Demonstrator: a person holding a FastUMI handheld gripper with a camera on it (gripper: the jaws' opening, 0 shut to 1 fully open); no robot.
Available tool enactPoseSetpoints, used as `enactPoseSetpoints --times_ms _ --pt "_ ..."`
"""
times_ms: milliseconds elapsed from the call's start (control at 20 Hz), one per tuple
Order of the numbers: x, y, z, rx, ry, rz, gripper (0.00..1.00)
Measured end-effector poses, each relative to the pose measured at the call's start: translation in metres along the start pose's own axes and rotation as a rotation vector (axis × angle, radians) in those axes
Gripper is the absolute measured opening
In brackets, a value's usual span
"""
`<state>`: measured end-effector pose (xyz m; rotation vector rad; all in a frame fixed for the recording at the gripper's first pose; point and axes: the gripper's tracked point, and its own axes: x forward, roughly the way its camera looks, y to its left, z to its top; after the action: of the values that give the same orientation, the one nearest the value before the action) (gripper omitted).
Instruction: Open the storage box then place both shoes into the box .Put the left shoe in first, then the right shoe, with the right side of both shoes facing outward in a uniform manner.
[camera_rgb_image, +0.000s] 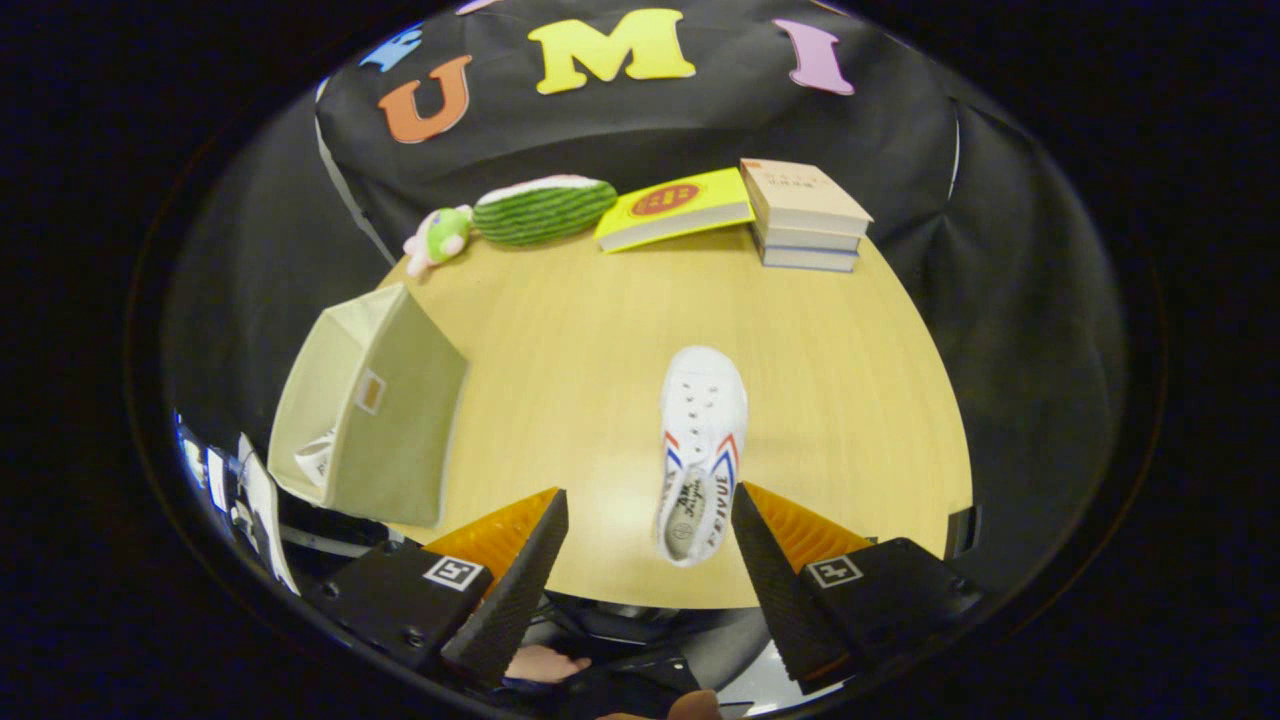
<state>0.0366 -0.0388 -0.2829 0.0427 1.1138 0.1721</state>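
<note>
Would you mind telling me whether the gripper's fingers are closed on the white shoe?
No: the gripper is open, its fingers spread wide apart, and the white shoe lies on the table between them, near the right one.

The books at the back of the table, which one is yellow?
The yellow book is the one leaning against the stack of pale books, beside the striped green plush. The open gripper is far from it.

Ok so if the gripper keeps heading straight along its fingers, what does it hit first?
Probably the white shoe: the open gripper has its heel between the fingers, nearer the right one. Height above the table is unclear.
</note>
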Motion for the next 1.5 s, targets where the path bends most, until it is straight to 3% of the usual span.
enactPoseSetpoints --times_ms 250,500,600,700,750,800,850,1000,1050,1300,1500 --pt "0.051 -0.045 -0.026 0.089 0.101 -0.016 1.0" --pt "0.08 -0.052 -0.032 0.121 0.154 0.019 0.97" --pt "0.088 -0.053 -0.028 0.115 0.156 0.016 0.91" --pt "0.096 -0.048 -0.029 0.136 0.18 0.036 0.75" --pt "0.096 -0.046 -0.028 0.146 0.187 0.047 0.62" --pt "0.097 -0.043 -0.028 0.151 0.195 0.057 0.58" --pt "0.092 -0.043 -0.022 0.168 0.194 0.052 0.37" --pt "0.094 -0.048 -0.022 0.229 0.167 0.044 0.25" --pt "0.094 -0.047 -0.023 0.253 0.163 0.058 0.1" --pt "0.084 -0.031 -0.022 0.395 0.178 0.132 0.06" --pt "0.05 -0.008 -0.012 0.423 0.142 0.14 0.06"
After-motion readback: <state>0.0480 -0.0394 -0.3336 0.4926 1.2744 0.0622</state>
